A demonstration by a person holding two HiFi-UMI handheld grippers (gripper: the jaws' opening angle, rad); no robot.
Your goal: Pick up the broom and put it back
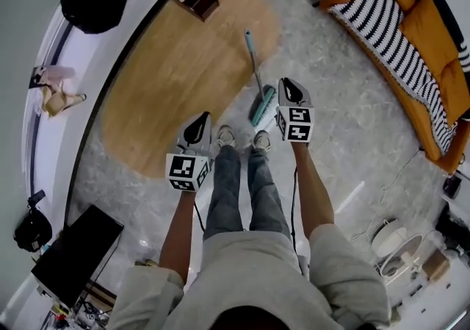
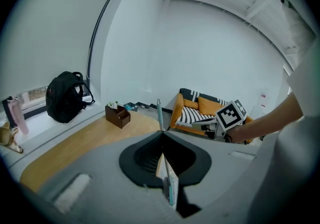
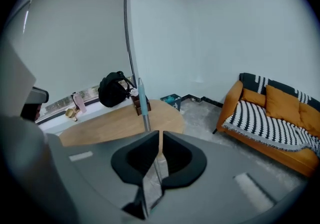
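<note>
Plainly the pickup is not yet made: the broom [image 1: 257,75] lies flat on the floor [image 1: 330,145]. Its head is just beside the person's right shoe [image 1: 261,139], and its handle runs away from the feet along the edge of the tan oval mat [image 1: 169,79]. Nothing holds it.

The right gripper [image 1: 291,88] hangs above and just to the right of the broom's head, tipped downward. Its jaws are together but for a thin slit, with nothing in them. In the right gripper view the handle shows only beyond that slit, down on the floor. The left gripper [image 1: 198,126] is over the near edge of the mat, to the left of the broom and apart from it. Its jaws meet at the tips, empty too.

So the step in hand looks like the approach. The next move, as I judge it, calls for parting one pair of jaws and stooping to set them on either side of the thin handle. They should clamp firmly before any lift, since a long broom held near one end will swing. Where it belongs I cannot tell from here.
</note>
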